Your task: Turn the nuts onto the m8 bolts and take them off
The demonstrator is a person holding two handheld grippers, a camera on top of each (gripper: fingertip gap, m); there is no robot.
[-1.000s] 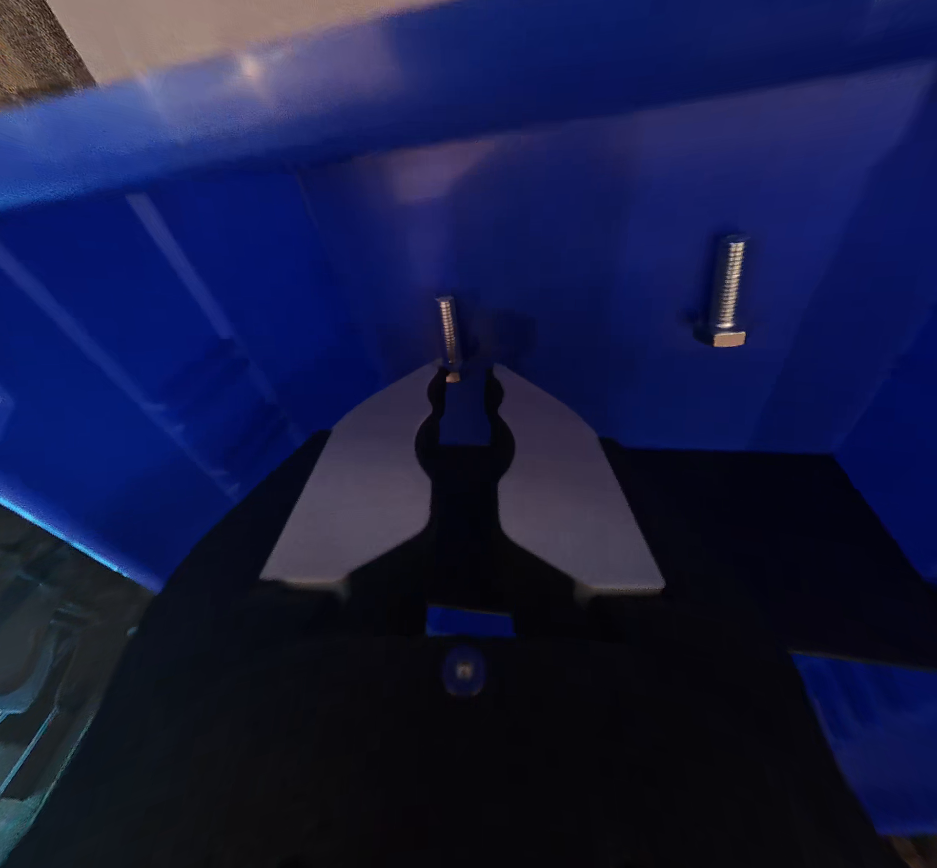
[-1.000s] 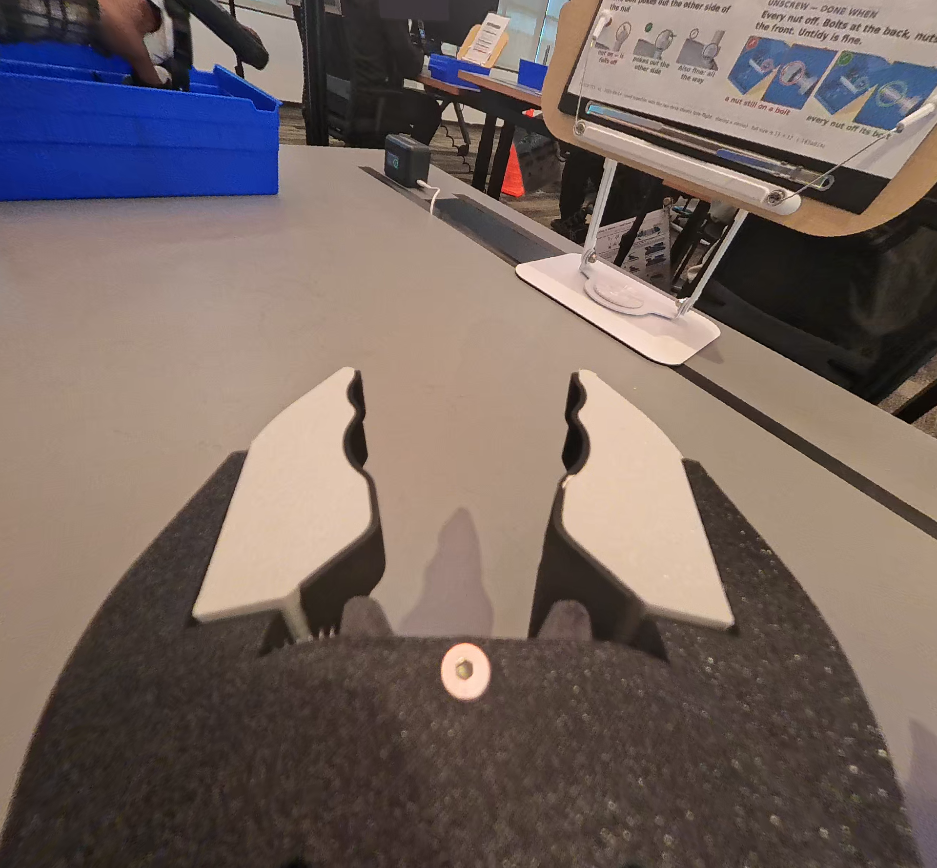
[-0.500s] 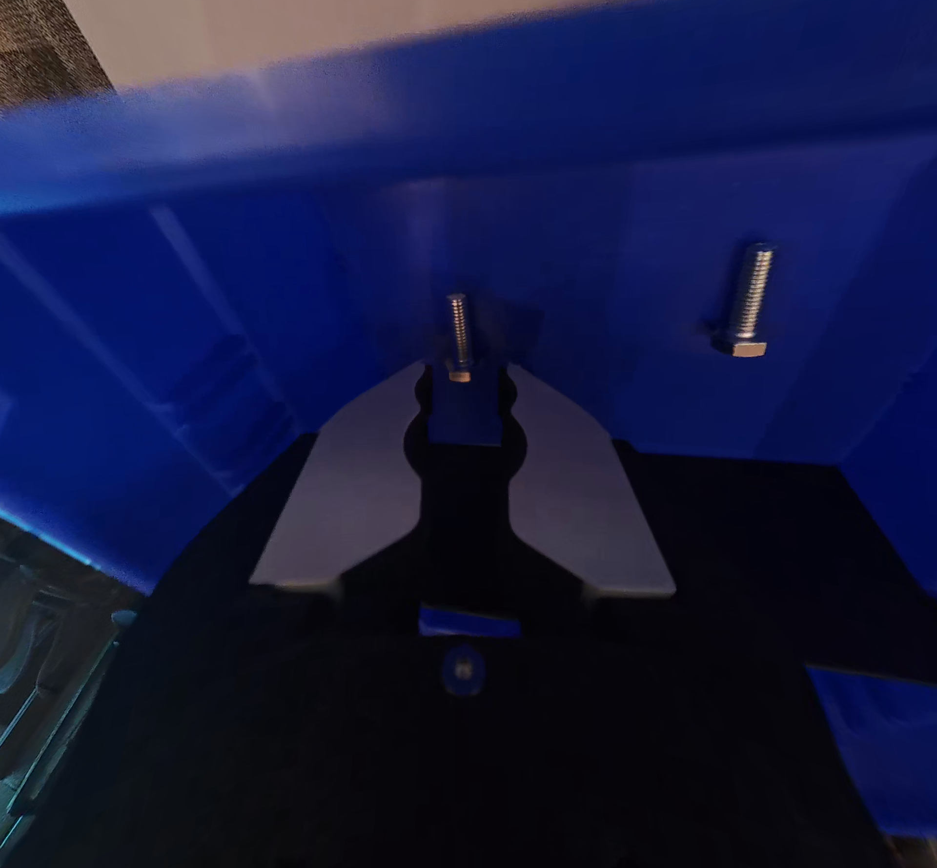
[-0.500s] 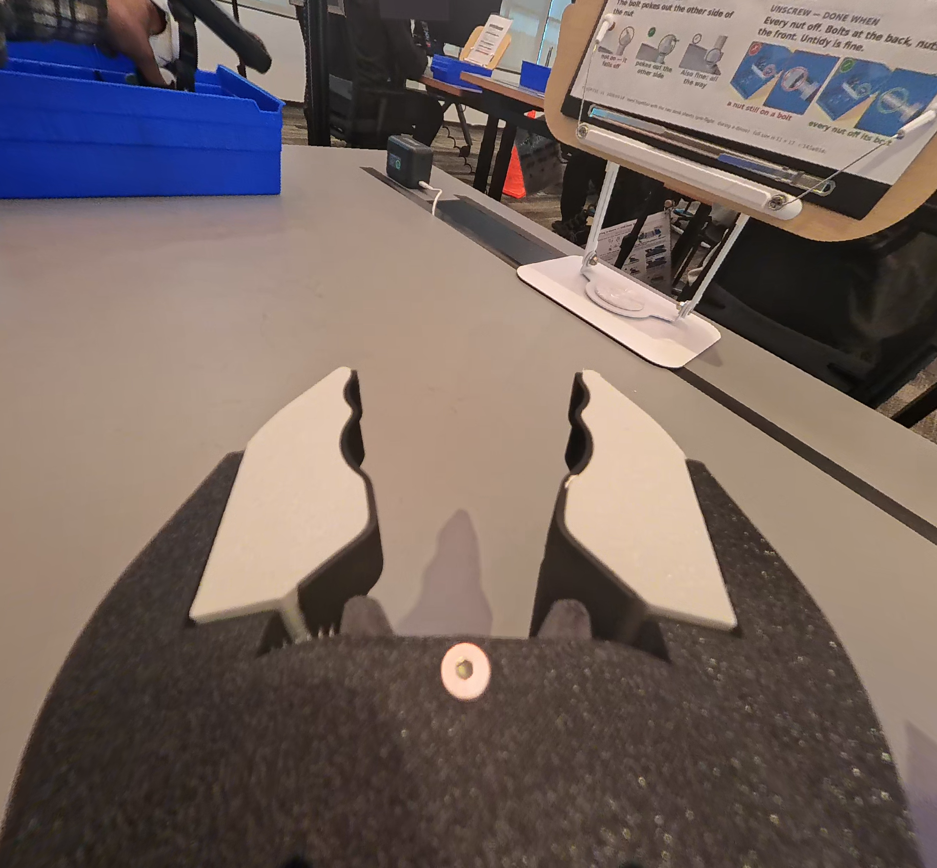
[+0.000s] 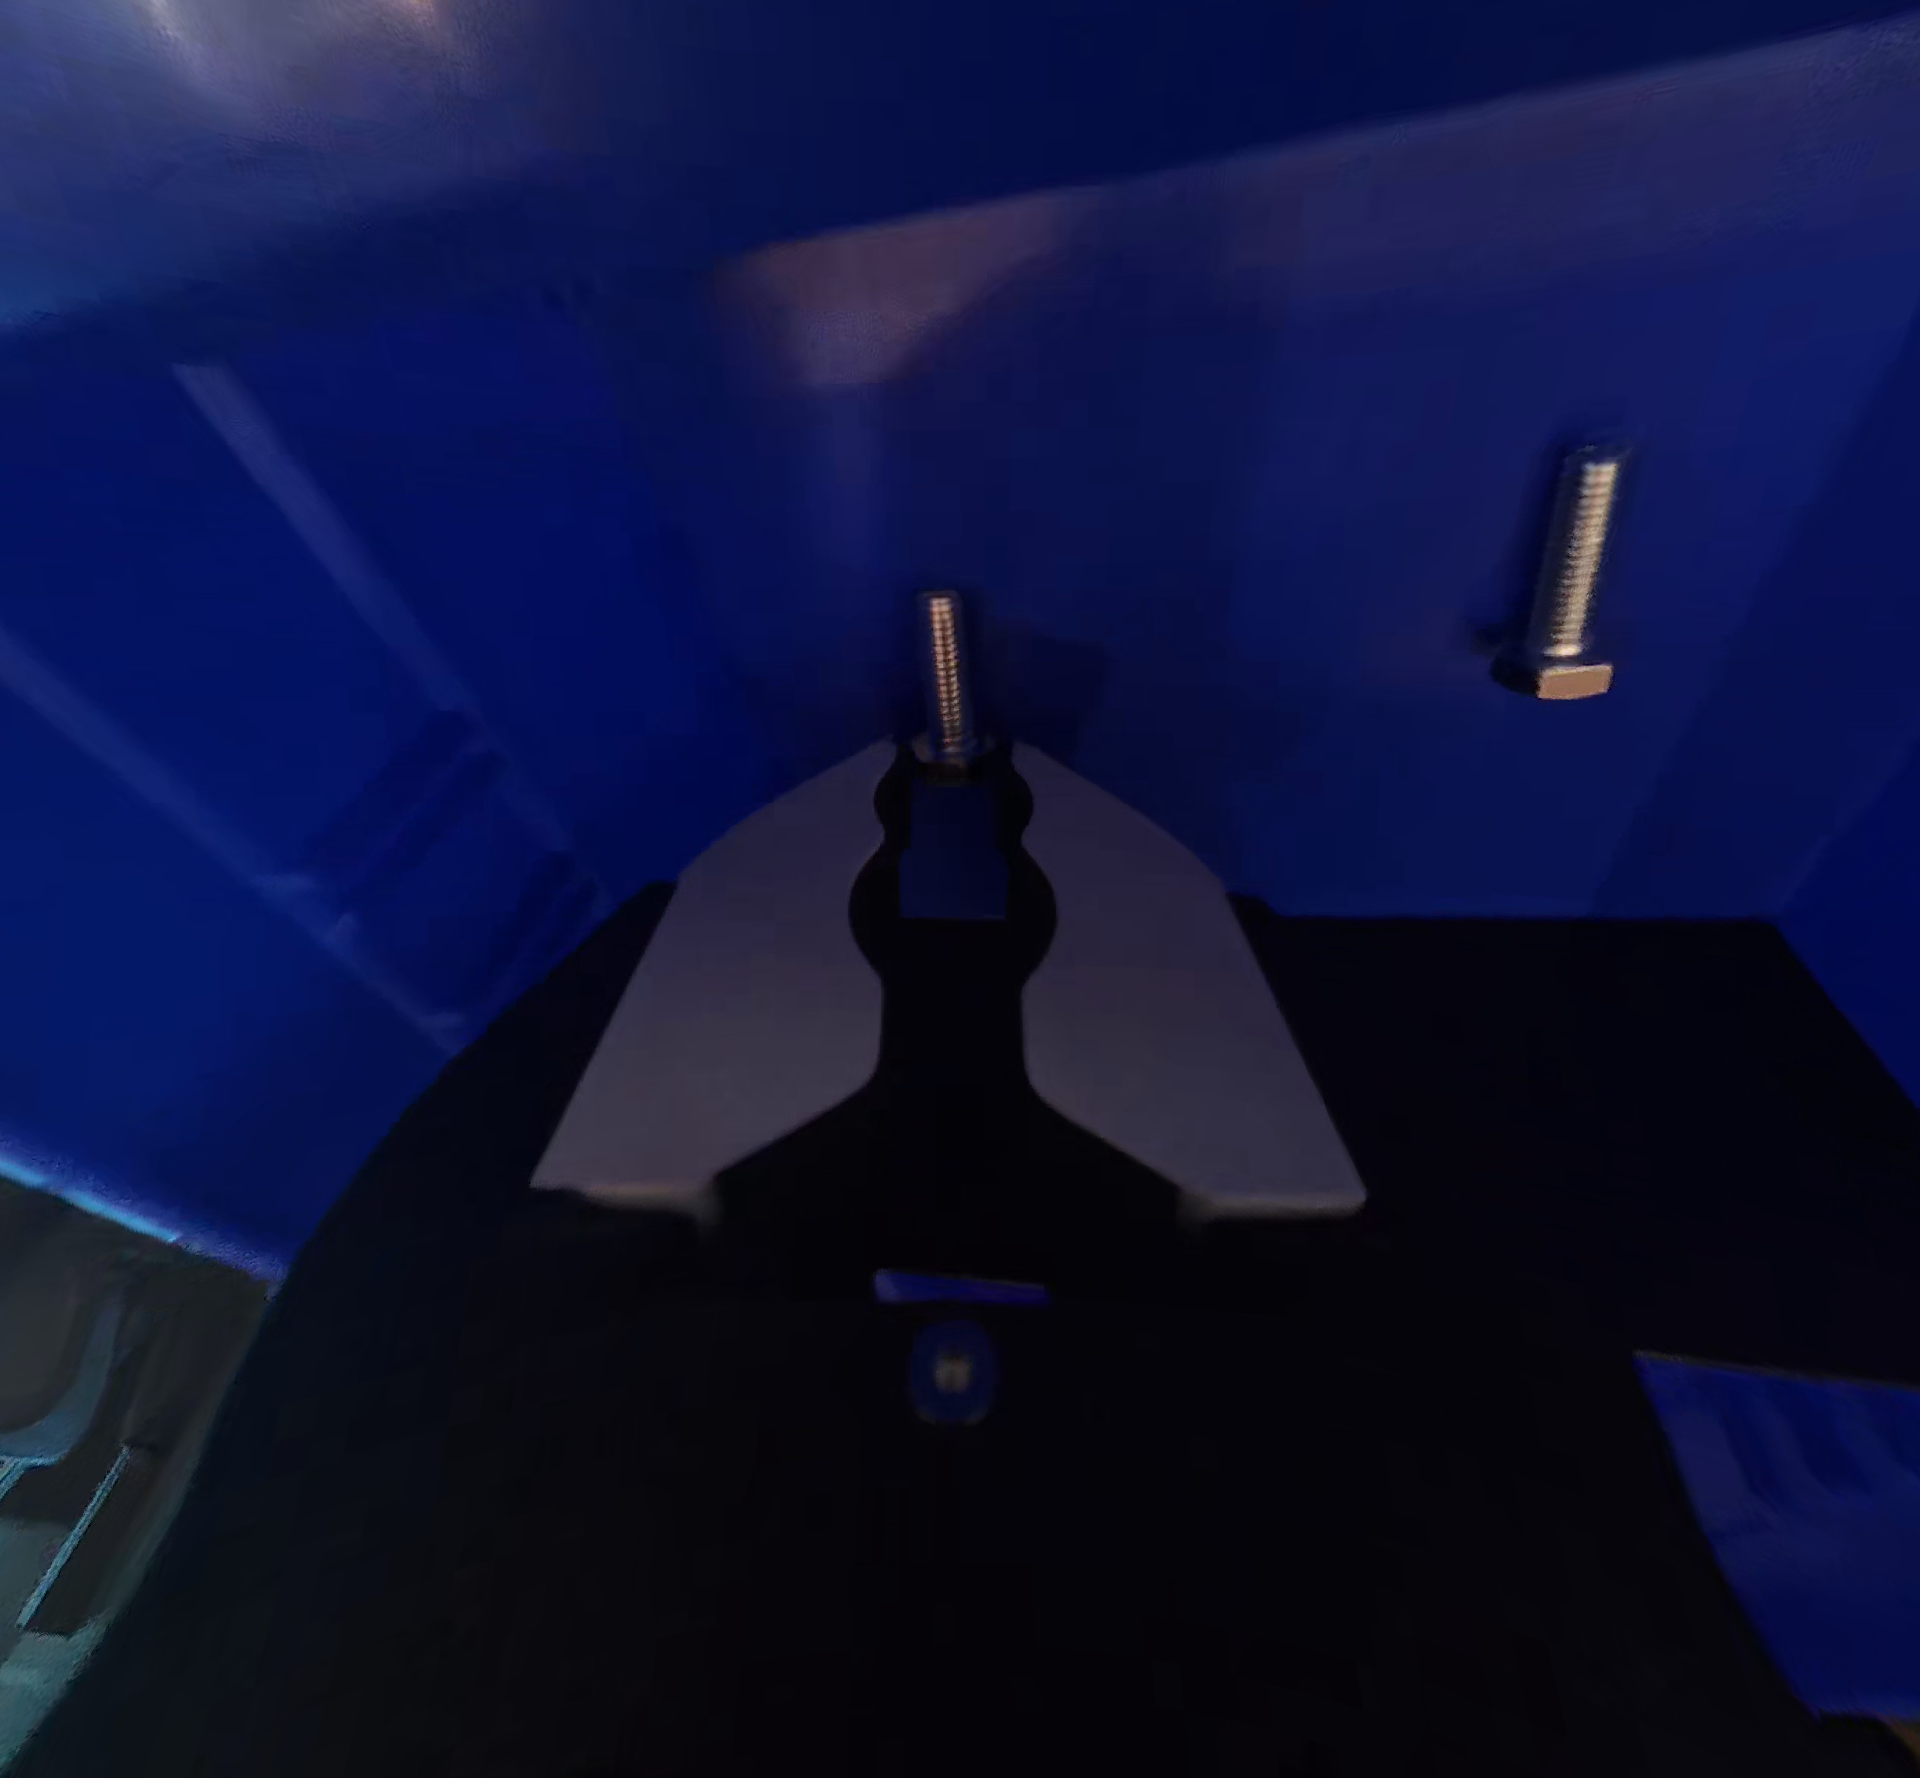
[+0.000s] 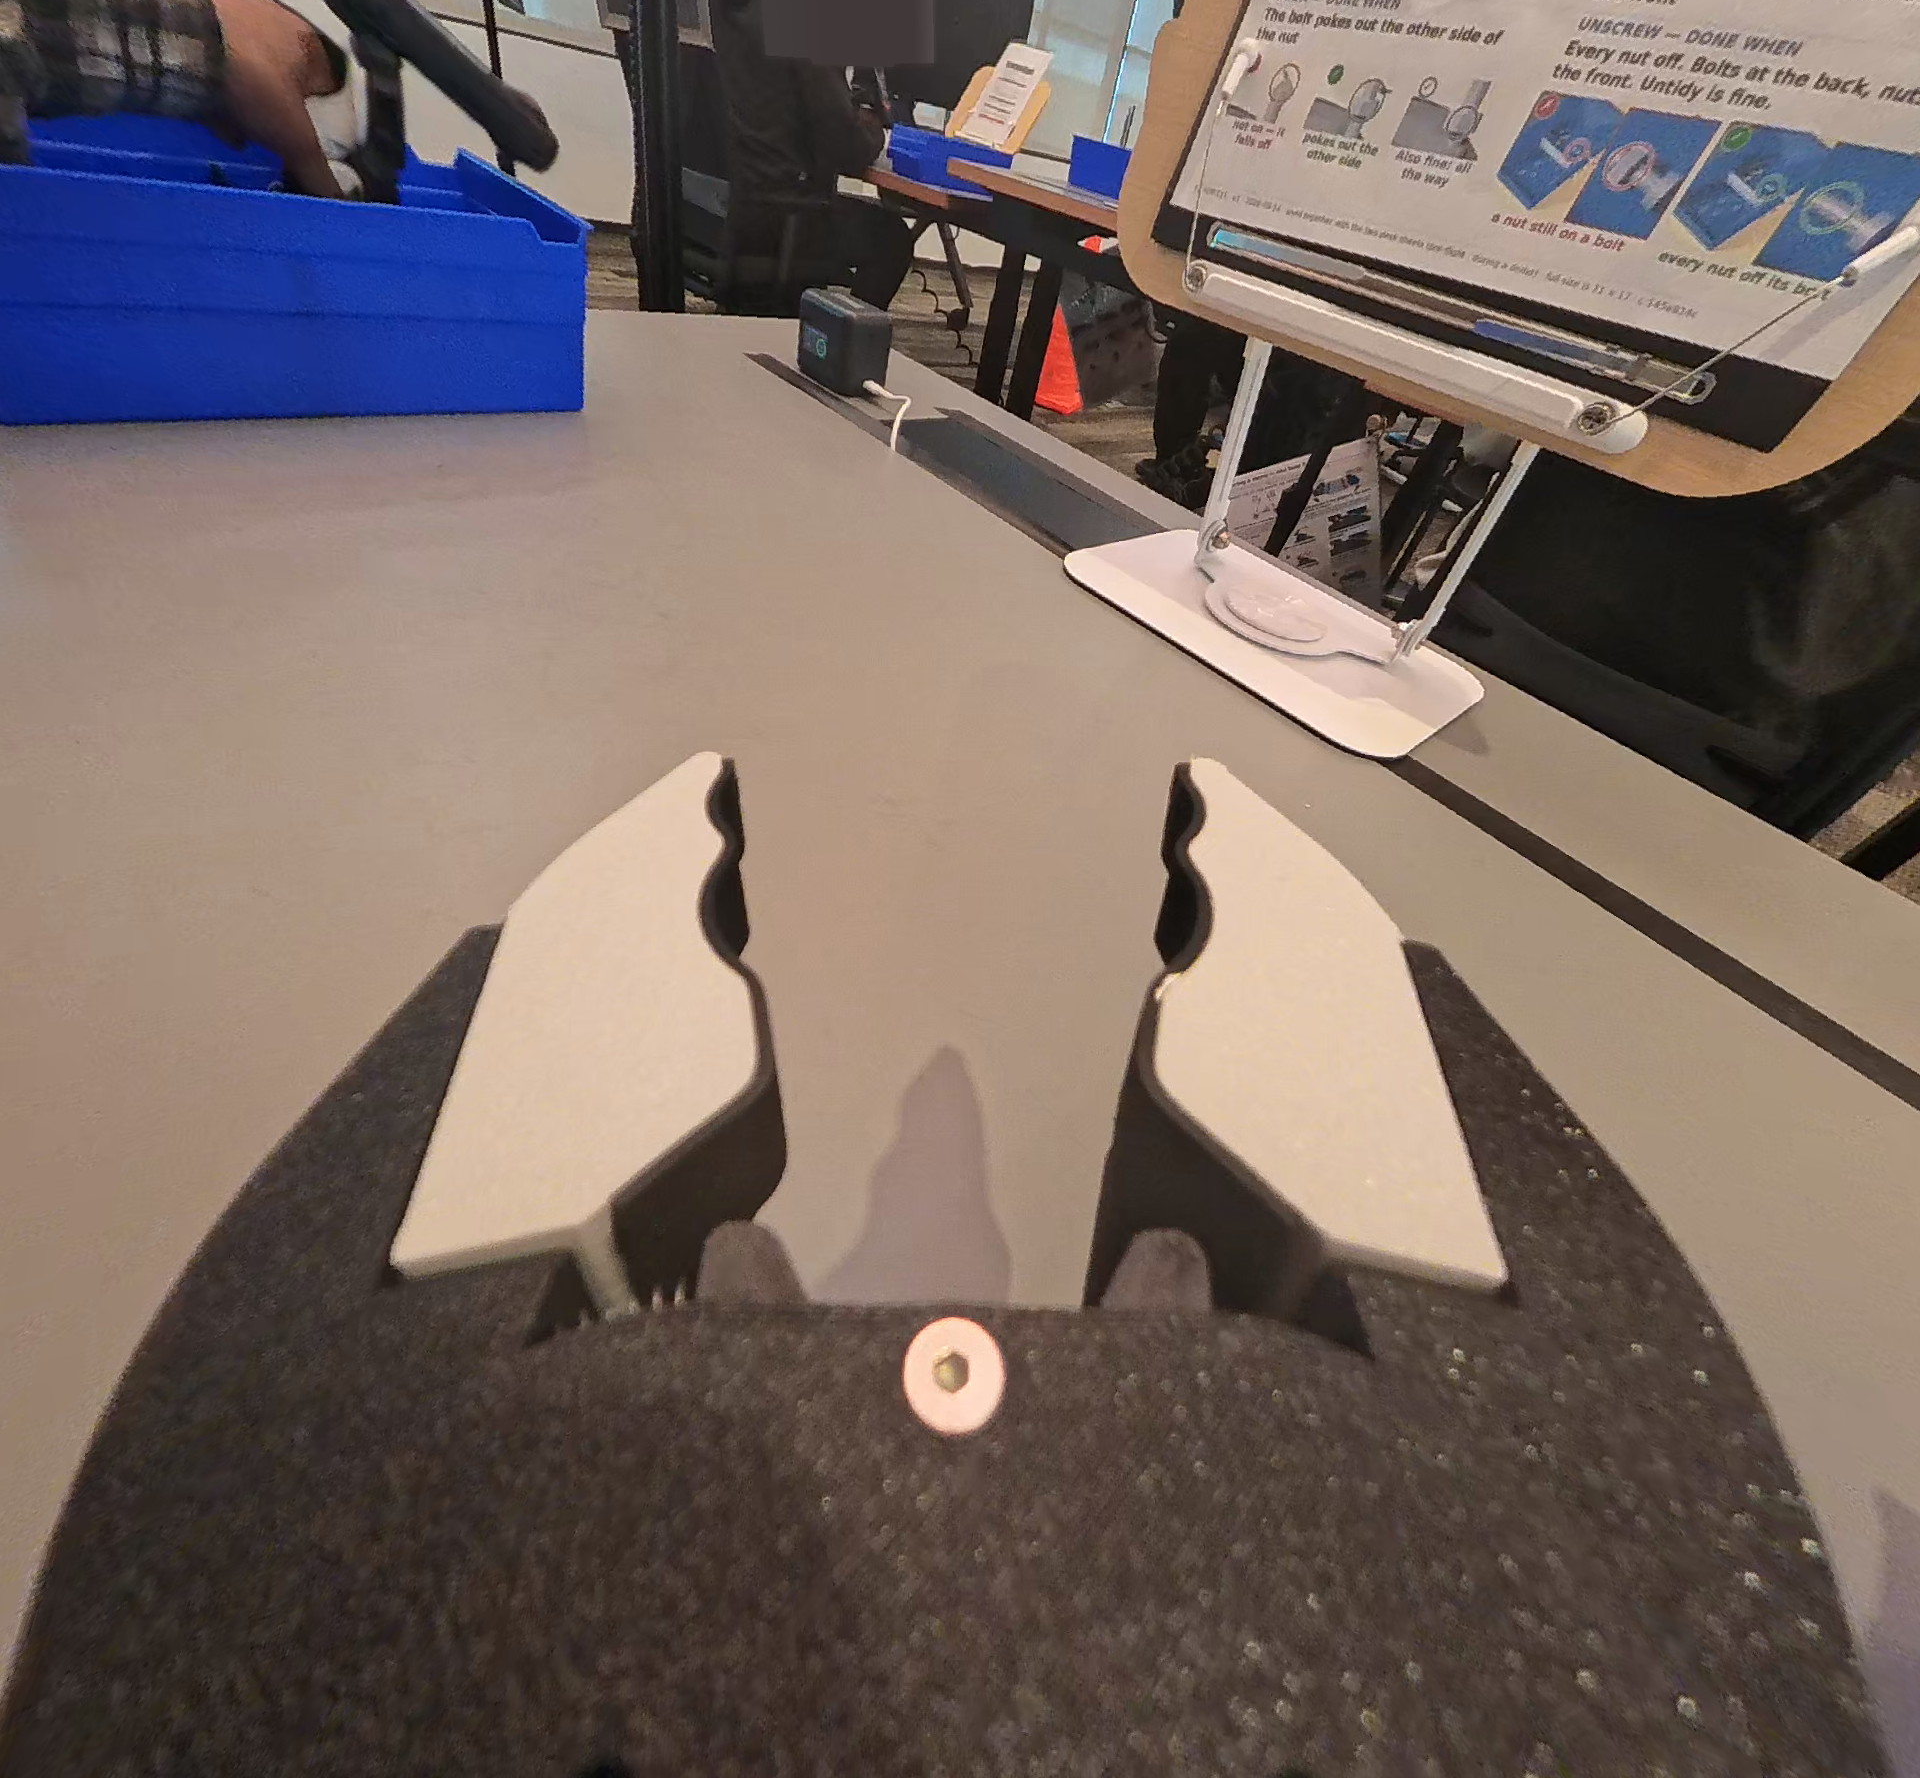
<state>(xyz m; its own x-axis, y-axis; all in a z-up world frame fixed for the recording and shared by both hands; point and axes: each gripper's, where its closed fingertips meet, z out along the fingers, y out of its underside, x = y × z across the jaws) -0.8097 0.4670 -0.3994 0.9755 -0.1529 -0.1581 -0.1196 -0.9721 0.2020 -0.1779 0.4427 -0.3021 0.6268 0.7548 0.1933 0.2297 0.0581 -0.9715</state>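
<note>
In the left wrist view, the left gripper (image 5: 948, 760) reaches deep inside a blue plastic bin (image 5: 520, 689), its jaws drawn close together with their tips at either side of the hexagonal head of a slim silver threaded bolt (image 5: 943, 663) that lies on the bin's floor, shank pointing away; they seem to pinch that head, though blur and dim light leave the contact uncertain. A second, thicker silver hex-head bolt (image 5: 1569, 575) lies well apart to the right, and neither bolt shows a nut on it, nor is any loose nut visible here. As a judgement, the task looks early or between rounds: a bolt is being picked up and threading is yet to come. In the right wrist view, the right gripper (image 6: 954, 783) rests idle over the grey worktop (image 6: 416, 689), jaws spread wide and empty. Far left stands the blue bin (image 6: 291, 315) with a person's hand (image 6: 281, 107) working in it; to the right, an instruction sheet on a wooden board stand (image 6: 1507, 170).
</note>
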